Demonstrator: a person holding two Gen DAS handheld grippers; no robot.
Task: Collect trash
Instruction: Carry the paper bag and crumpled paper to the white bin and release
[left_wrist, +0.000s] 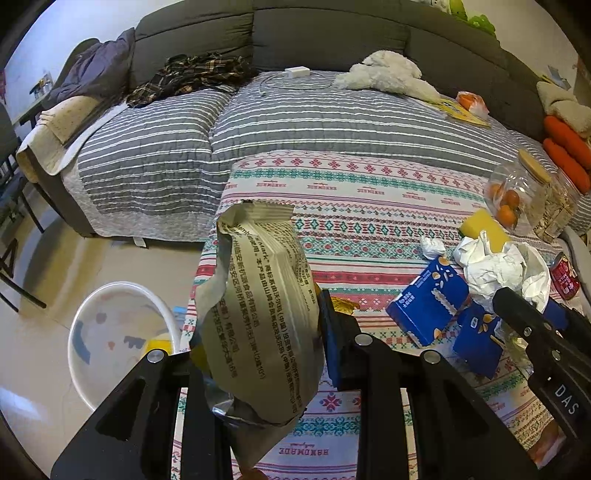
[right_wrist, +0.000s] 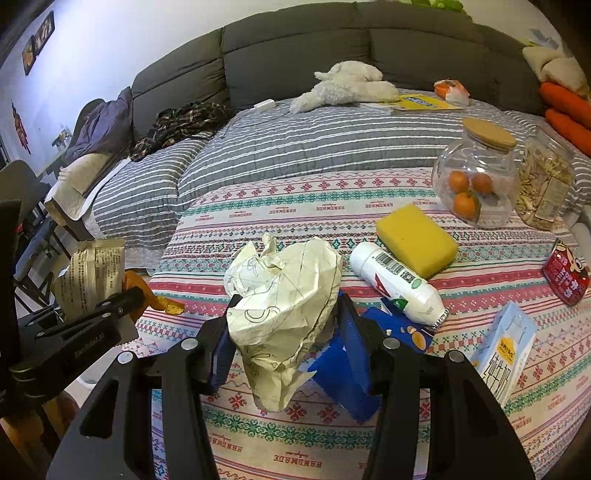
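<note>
A beige printed snack bag (left_wrist: 258, 295) stands upright between the pads of my left gripper (left_wrist: 260, 343), which is shut on it above the table's left edge. The right wrist view shows this same bag (right_wrist: 96, 273) at the far left. My right gripper (right_wrist: 288, 306) is shut on a ball of crumpled white paper (right_wrist: 284, 288), held over the patterned tablecloth (right_wrist: 295, 206). In the left wrist view that paper (left_wrist: 495, 266) is at the right. A white bin (left_wrist: 114, 325) stands on the floor, below and left of the bag.
On the cloth lie blue cartons (right_wrist: 347, 369), a white bottle (right_wrist: 399, 284), a yellow sponge (right_wrist: 417, 240), a red can (right_wrist: 565, 277), a pale milk carton (right_wrist: 506, 350) and orange peel (right_wrist: 144, 291). A jar of oranges (right_wrist: 476, 177) stands behind, with a sofa beyond.
</note>
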